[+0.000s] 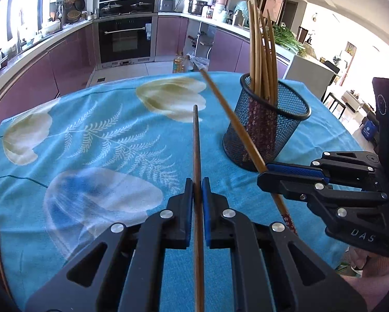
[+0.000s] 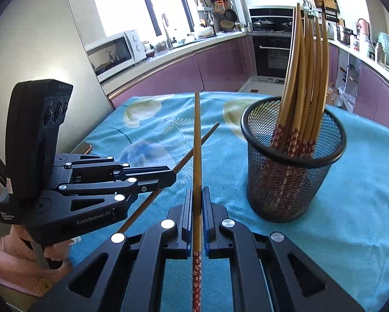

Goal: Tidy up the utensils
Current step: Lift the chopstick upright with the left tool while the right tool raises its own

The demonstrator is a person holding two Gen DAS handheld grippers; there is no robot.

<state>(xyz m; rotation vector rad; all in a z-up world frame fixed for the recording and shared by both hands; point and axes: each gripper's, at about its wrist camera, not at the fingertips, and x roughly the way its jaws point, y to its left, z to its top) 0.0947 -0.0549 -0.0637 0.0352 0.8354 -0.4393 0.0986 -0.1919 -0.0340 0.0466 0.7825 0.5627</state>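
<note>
Now the left gripper (image 1: 197, 182) pinches one chopstick (image 1: 196, 140). Its partner, the right gripper (image 2: 197, 193), clamps another chopstick (image 2: 197, 140) beside the mesh holder (image 2: 293, 182).

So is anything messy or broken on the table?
Nothing looks broken or spilled. The mesh cup stands upright on the blue cloth with its chopsticks inside. The left gripper and right gripper each pinch one chopstick, not yet in the cup.

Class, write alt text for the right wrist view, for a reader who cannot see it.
The right gripper clamps one chopstick pointing forward over a blue floral tablecloth. At right, a black mesh holder holds more chopsticks; at left, the left gripper grips another.
</note>
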